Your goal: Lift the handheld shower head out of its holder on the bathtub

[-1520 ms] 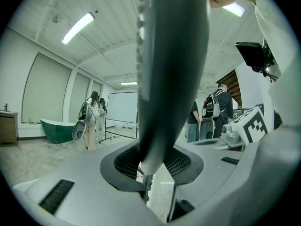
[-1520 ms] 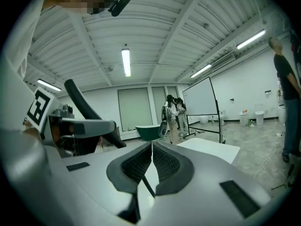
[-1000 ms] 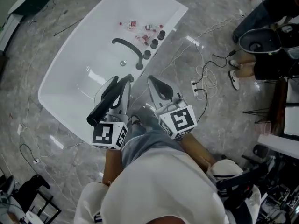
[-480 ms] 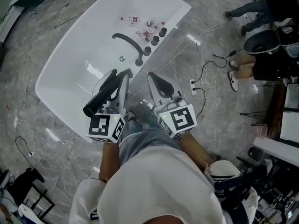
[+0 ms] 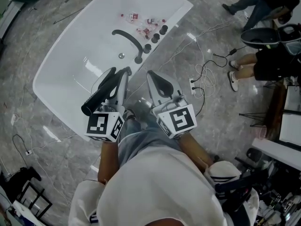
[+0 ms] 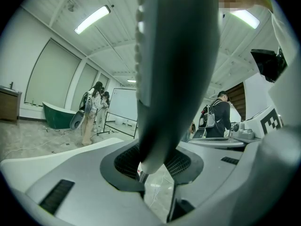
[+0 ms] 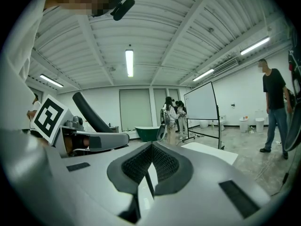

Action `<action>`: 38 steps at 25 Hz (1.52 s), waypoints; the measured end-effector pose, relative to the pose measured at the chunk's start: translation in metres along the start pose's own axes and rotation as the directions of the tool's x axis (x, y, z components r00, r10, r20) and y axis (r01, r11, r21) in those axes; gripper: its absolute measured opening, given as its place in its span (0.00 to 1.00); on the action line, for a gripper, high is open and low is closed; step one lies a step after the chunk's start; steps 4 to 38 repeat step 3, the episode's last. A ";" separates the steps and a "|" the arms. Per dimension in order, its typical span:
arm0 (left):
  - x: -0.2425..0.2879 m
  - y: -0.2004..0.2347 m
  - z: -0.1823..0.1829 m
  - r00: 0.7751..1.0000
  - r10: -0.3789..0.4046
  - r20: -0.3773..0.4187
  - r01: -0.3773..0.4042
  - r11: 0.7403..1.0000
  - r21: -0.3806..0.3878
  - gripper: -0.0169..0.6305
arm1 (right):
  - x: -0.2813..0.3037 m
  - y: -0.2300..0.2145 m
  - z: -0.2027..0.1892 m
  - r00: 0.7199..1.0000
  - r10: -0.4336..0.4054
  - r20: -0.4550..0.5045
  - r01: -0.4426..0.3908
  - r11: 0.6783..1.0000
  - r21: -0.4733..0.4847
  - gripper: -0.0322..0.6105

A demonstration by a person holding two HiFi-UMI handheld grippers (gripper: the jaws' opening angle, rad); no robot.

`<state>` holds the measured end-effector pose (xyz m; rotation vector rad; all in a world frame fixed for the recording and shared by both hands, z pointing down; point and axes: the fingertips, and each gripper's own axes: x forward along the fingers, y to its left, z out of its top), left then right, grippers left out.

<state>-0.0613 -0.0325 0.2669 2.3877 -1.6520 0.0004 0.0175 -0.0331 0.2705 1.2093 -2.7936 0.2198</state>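
Observation:
The black handheld shower head (image 5: 99, 92) is off the tub, slanting up over the white bathtub's near rim (image 5: 61, 102). My left gripper (image 5: 122, 73) is shut on it, and its thin hose (image 5: 95, 84) loops beside the jaws. In the left gripper view the dark shower head (image 6: 176, 69) rises from between the pads, filling the middle of the picture. My right gripper (image 5: 152, 75) hangs beside the left one over the floor, shut with nothing in it; its pads (image 7: 141, 166) meet. In the right gripper view the handle (image 7: 91, 112) shows at the left.
A curved black spout (image 5: 128, 37) and three black knobs (image 5: 155, 37) stand on the tub's far rim, with small red and white items (image 5: 141, 22) beyond. Cables and a power strip (image 5: 193, 84) lie on the marble floor at the right. People (image 5: 263, 55) stand at the far right.
The head view has drifted a little, so the tub sits slightly higher and further left. Both grippers keep their places, the left one still holding the shower head. A person at the upper right walked off.

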 end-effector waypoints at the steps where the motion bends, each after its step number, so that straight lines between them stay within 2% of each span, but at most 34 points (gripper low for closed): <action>1: 0.000 0.001 0.000 1.000 0.002 -0.001 -0.002 1.000 0.002 0.25 | 0.000 0.001 0.000 1.000 0.002 0.003 -0.002 1.000 0.001 0.08; 38: -0.001 0.003 0.001 1.000 0.007 -0.002 -0.006 1.000 0.009 0.25 | 0.000 0.003 0.001 1.000 0.005 0.010 -0.005 1.000 0.002 0.08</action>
